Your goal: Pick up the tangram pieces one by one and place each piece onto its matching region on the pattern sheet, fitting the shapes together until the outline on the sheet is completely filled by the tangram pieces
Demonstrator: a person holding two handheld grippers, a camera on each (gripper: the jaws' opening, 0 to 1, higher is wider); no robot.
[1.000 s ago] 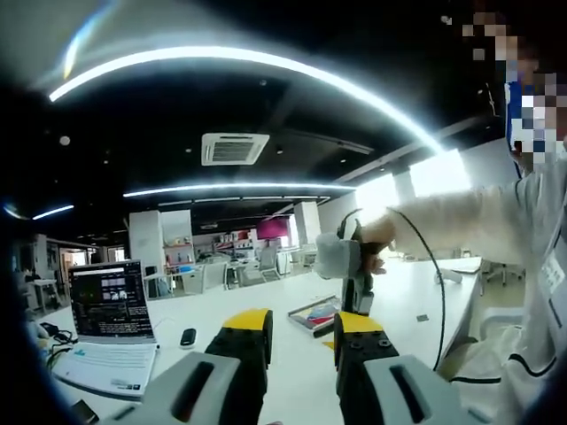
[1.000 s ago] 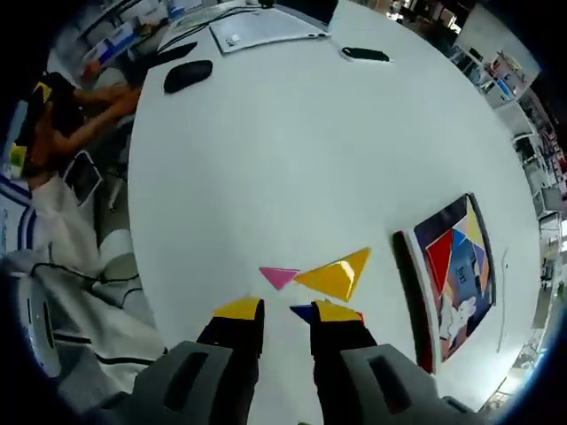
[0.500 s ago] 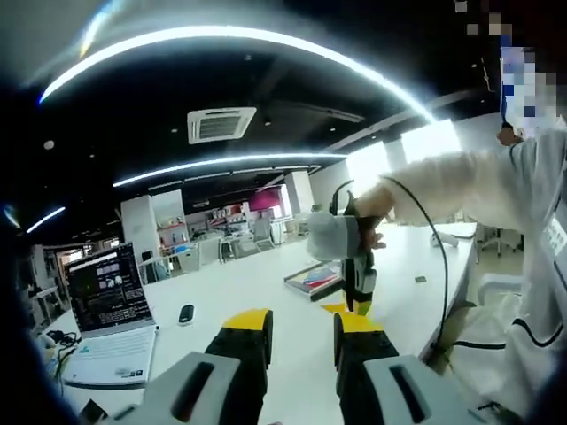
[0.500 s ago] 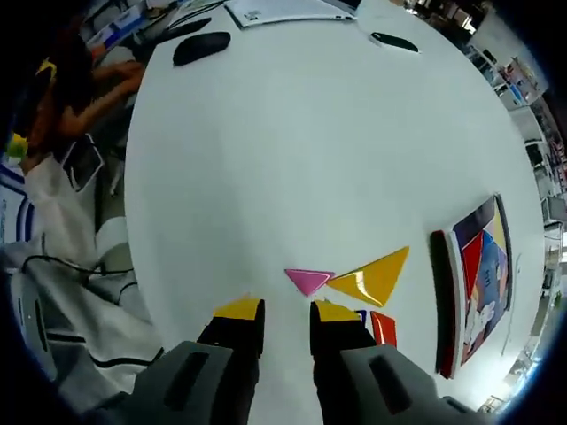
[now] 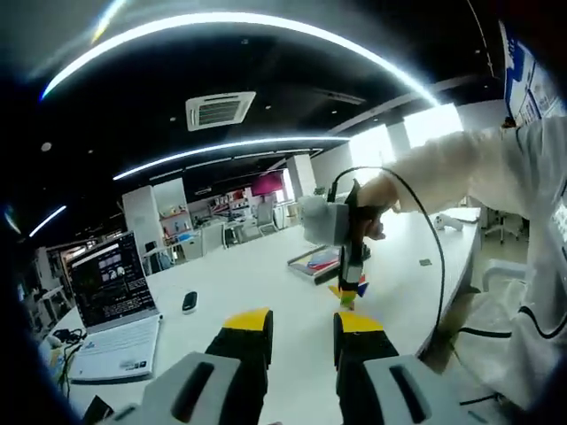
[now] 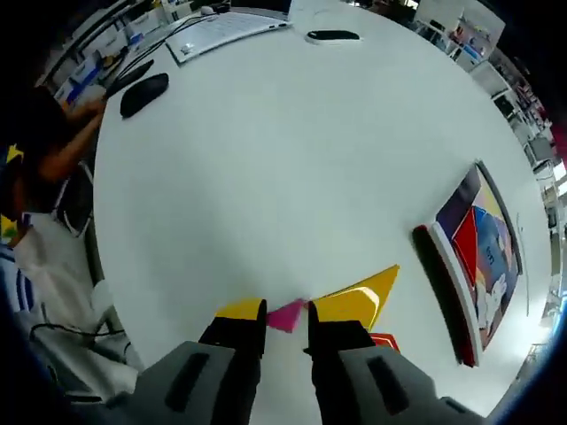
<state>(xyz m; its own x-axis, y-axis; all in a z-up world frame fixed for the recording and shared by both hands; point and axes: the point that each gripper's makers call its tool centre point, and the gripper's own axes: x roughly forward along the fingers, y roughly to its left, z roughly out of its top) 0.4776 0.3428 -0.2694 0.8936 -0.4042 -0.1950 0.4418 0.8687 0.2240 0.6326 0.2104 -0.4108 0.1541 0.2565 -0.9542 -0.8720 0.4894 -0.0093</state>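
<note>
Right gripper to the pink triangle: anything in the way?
Nothing visible. The pink triangle lies on the white table right between the open jaws of the right gripper; the yellow triangle sits beside it.

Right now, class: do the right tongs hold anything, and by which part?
Nothing is held yet: the right tongs stand open around the pink triangle on the table.
</note>
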